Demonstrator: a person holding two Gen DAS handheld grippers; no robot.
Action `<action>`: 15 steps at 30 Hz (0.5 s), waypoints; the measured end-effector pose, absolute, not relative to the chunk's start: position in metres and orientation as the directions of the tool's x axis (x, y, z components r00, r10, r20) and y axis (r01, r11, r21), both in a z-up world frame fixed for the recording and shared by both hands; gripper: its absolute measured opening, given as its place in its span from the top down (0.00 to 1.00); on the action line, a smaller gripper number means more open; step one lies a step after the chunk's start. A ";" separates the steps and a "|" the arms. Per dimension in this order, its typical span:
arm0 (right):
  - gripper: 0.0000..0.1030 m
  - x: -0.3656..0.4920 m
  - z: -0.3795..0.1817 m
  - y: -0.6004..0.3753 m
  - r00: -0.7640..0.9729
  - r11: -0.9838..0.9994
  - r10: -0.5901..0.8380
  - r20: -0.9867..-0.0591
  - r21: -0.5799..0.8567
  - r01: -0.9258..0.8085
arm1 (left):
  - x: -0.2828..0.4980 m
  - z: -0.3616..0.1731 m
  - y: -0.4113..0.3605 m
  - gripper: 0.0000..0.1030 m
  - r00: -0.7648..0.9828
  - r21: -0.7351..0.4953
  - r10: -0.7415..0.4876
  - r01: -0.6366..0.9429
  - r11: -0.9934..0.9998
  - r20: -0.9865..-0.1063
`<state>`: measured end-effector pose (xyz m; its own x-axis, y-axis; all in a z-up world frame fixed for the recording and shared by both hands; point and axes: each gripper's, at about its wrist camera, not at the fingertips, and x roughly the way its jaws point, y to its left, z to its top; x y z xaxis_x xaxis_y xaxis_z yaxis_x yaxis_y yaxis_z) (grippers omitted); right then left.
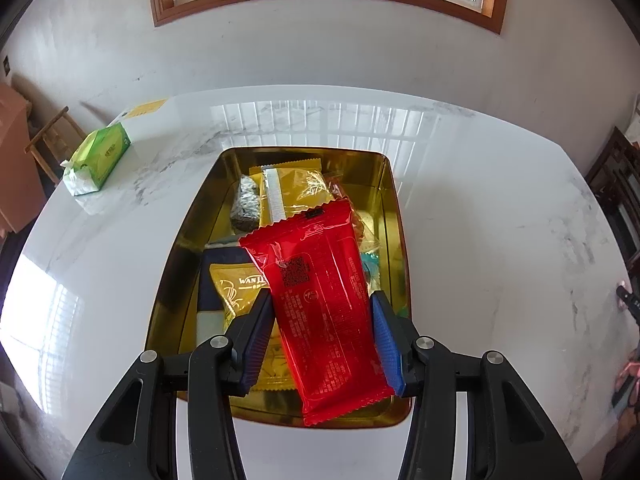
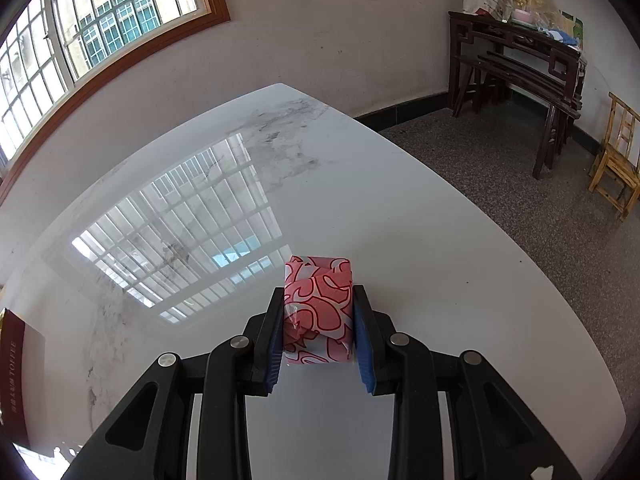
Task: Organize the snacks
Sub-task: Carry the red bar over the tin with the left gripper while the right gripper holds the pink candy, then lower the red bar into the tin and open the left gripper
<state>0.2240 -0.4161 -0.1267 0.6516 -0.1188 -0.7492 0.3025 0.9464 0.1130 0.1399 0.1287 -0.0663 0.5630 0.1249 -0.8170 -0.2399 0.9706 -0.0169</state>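
A long red snack packet with printed text hangs between the blue pads of my left gripper, which is shut on it above a gold tin tray. Inside the tray lie a gold packet, a dark grey snack, another gold packet and several more wrappers, partly hidden by the red packet. In the right wrist view a pink and white patterned packet is pinched between the pads of my right gripper, just over the white marble table.
A green tissue pack and a white and yellow box sit at the table's far left. A dark red box edge shows at the left of the right wrist view. Beyond the table's right edge stand a dark wooden console and a small wooden chair.
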 end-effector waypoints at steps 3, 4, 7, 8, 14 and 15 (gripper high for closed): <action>0.72 0.224 -0.127 -0.416 0.651 0.948 -0.117 -0.750 0.111 0.298 | 0.144 -0.072 0.130 0.52 0.555 -0.017 0.124 -0.243 0.970 -0.822; 0.72 0.224 -0.127 -0.416 0.651 0.949 -0.116 -0.750 0.111 0.296 | 0.146 -0.074 0.130 0.52 0.552 -0.016 0.126 -0.245 0.970 -0.825; 0.72 0.225 -0.127 -0.416 0.651 0.951 -0.115 -0.751 0.107 0.292 | 0.149 -0.079 0.129 0.52 0.545 -0.010 0.129 -0.246 0.969 -0.829; 0.72 0.225 -0.128 -0.416 0.651 0.951 -0.115 -0.751 0.106 0.290 | 0.150 -0.081 0.129 0.52 0.544 -0.006 0.132 -0.244 0.970 -0.828; 0.72 0.225 -0.127 -0.416 0.651 0.952 -0.113 -0.751 0.105 0.287 | 0.154 -0.085 0.126 0.52 0.544 0.005 0.136 -0.235 0.972 -0.828; 0.72 0.225 -0.127 -0.416 0.650 0.952 -0.113 -0.751 0.105 0.287 | 0.154 -0.085 0.126 0.52 0.544 0.007 0.138 -0.236 0.972 -0.828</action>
<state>0.2249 -0.4163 -0.1271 0.6505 -0.1133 -0.7510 0.2871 0.9521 0.1050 0.1542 0.1261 -0.0854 0.5438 0.1376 -0.8278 -0.2360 0.9717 0.0065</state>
